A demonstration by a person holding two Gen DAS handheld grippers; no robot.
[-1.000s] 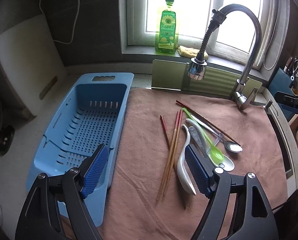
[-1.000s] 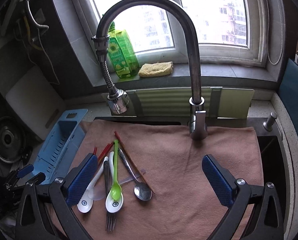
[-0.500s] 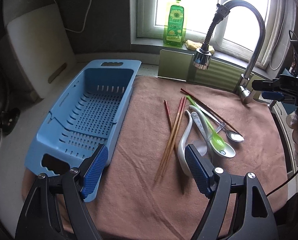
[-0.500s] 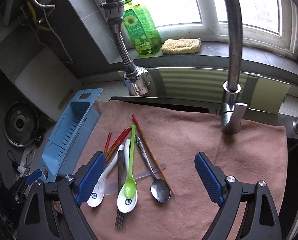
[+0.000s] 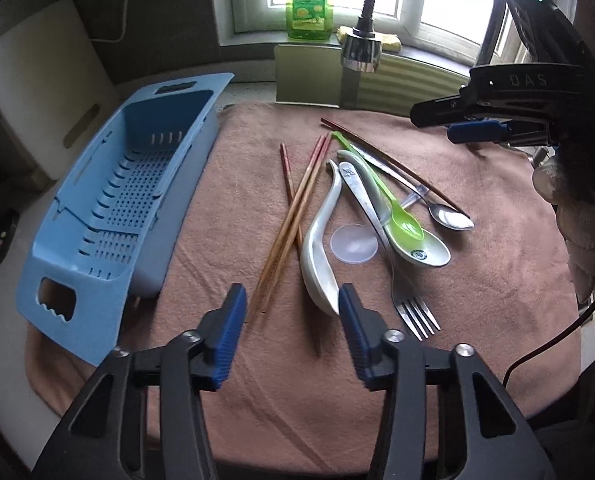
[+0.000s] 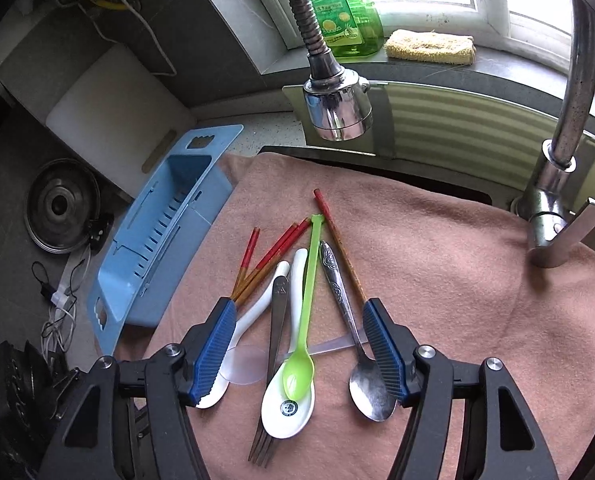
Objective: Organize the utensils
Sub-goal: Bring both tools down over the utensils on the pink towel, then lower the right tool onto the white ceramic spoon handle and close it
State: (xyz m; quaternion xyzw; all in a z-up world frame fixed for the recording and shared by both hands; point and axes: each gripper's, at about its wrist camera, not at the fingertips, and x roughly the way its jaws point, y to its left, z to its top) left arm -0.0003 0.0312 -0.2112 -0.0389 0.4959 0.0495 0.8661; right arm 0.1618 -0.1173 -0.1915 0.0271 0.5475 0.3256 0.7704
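Both grippers' fingers are sitting spread, holding nothing: left (image 5: 289, 304) hovering by chopsticks (image 5: 293, 216), right (image 6: 297, 340) straddling green spoon (image 6: 302, 344).

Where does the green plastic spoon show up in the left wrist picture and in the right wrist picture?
Left wrist: the green plastic spoon lies right of centre, its bowl resting in a white ceramic spoon.
Right wrist: it lies at lower centre, between the open fingers of the right gripper.
Shared landmark: the blue drain basket, left of the utensils in both views.
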